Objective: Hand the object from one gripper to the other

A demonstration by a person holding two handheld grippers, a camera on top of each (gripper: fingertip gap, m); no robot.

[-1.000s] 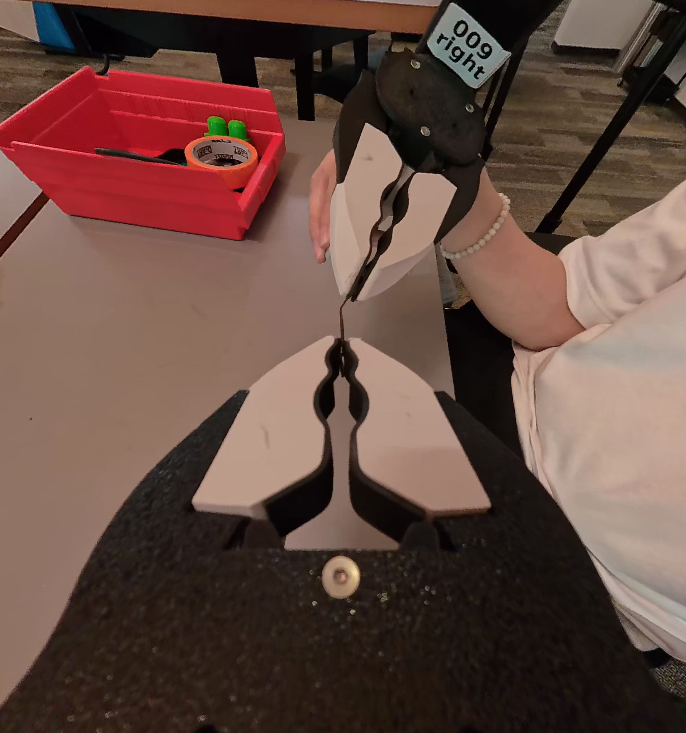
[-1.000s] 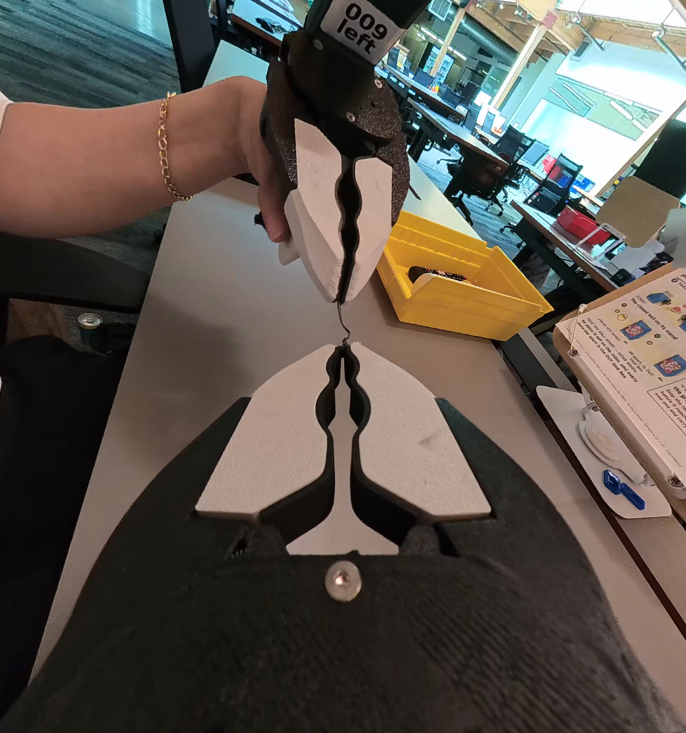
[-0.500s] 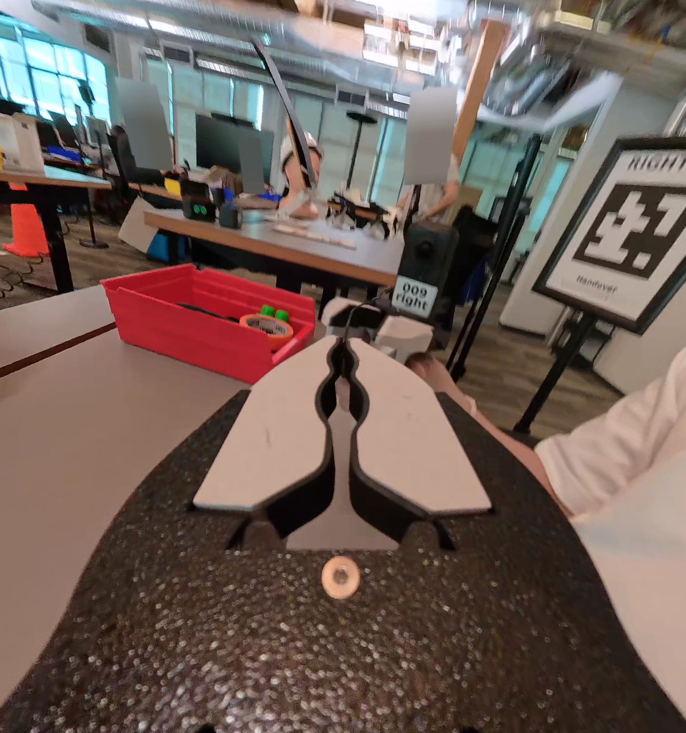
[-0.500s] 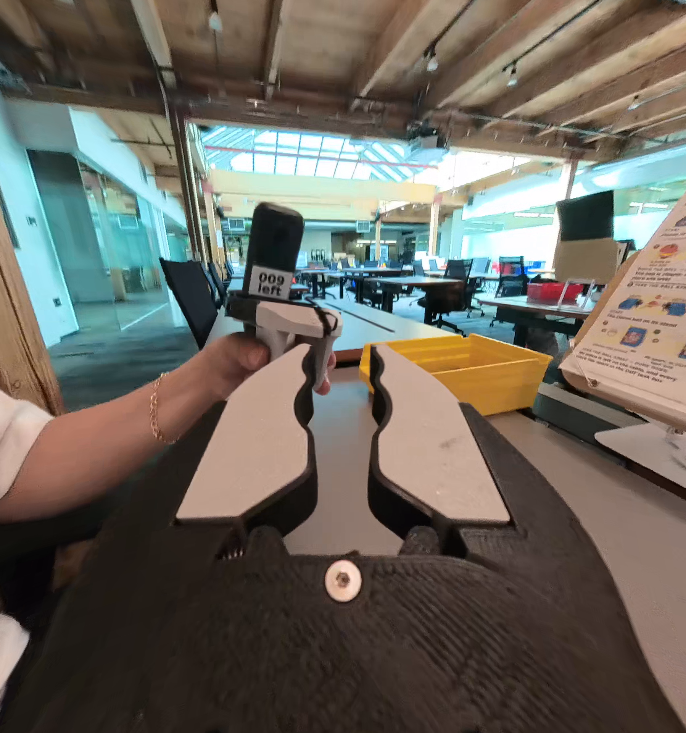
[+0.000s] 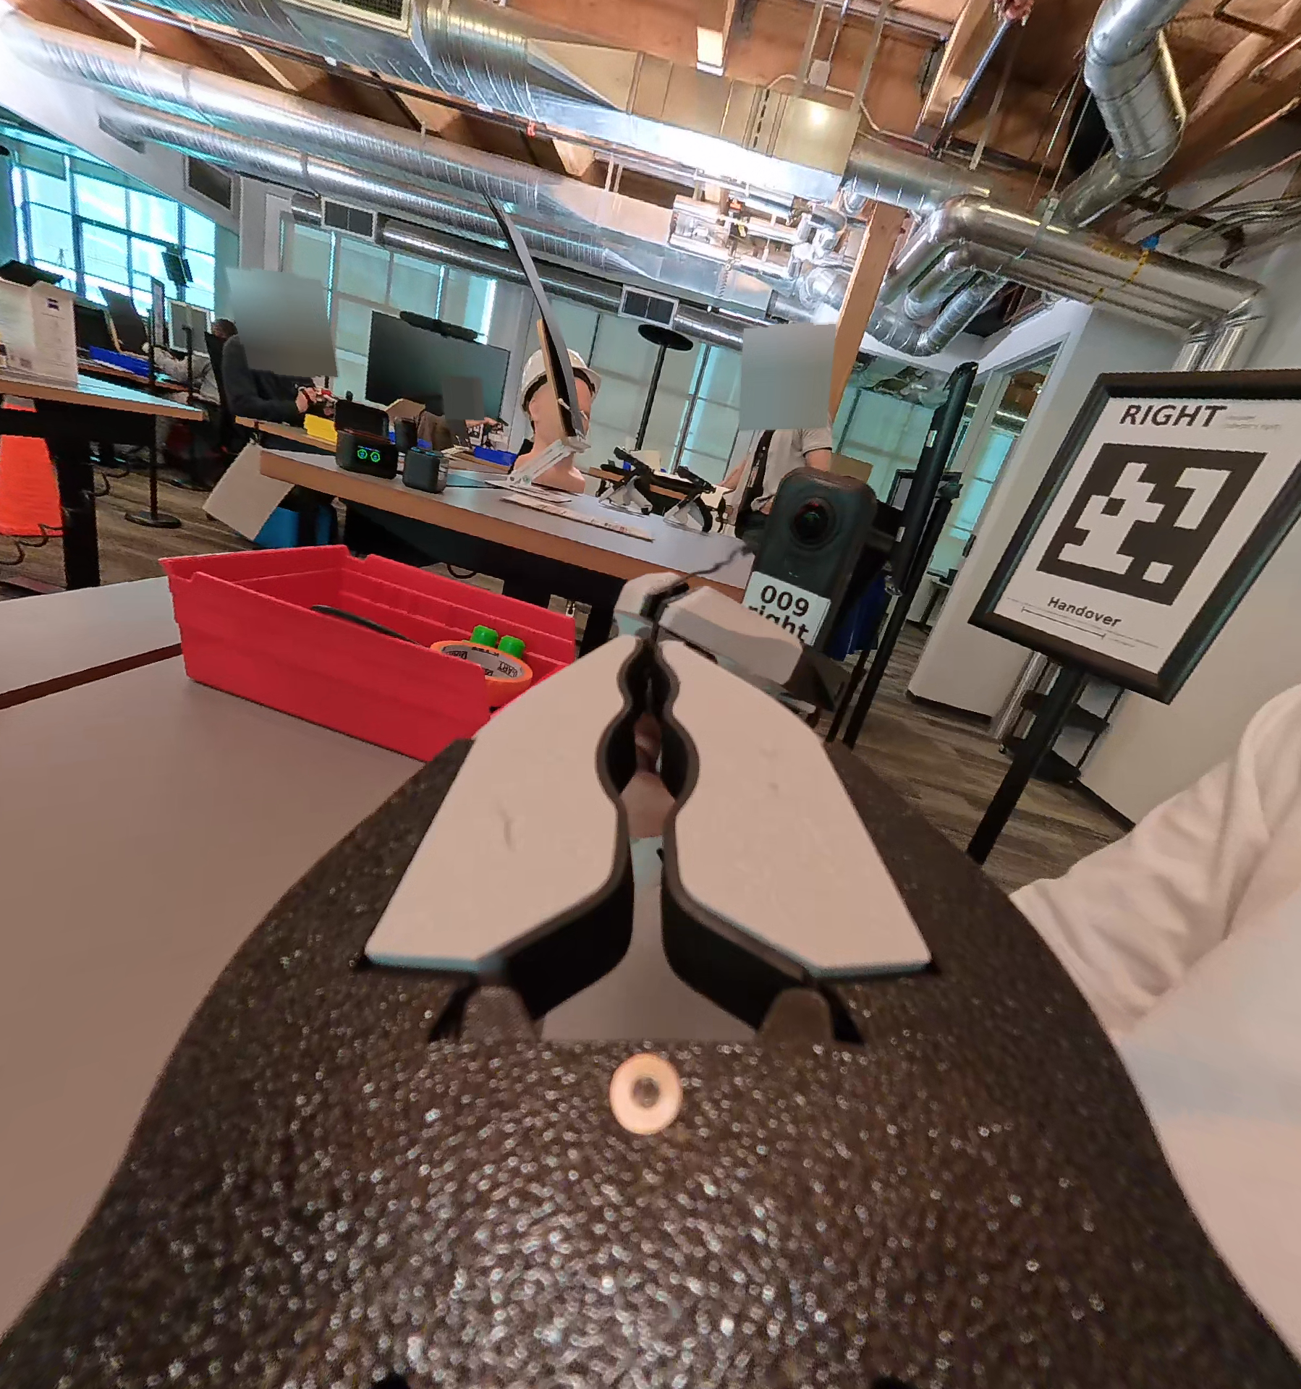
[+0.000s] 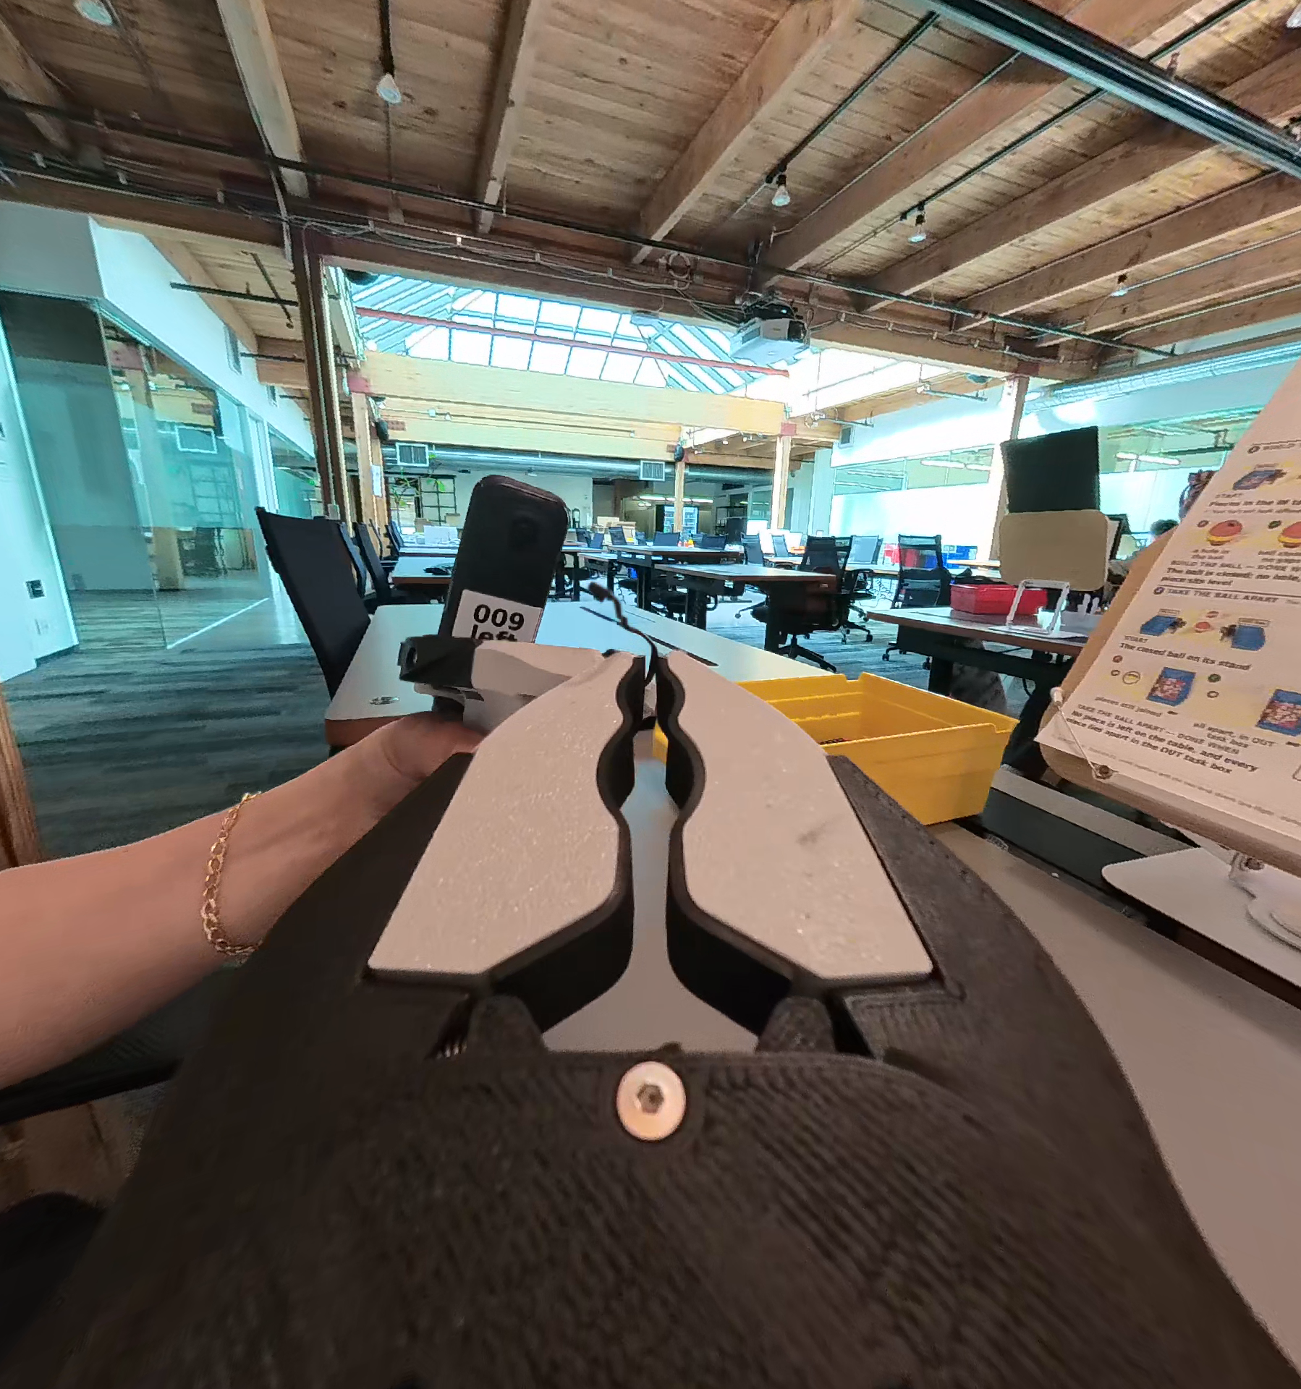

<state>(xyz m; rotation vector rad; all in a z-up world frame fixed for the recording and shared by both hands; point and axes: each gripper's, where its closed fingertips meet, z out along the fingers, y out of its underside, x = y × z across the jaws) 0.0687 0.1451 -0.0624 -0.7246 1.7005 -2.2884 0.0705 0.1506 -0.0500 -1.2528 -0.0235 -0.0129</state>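
Right tool nearly closed around thin black wavy wire.

Rough grainy black plastic left gripper, matt grey fingers; glossy red plastic bin, smooth matt table.

Bright daylight from windows and skylight; sharp frames, wide-angle edge bending

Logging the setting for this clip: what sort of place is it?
Likely an open-plan office or lab workspace used for data collection: rows of desks with office chairs, exposed ceiling ducts, and a marker sign on a stand beside the table.
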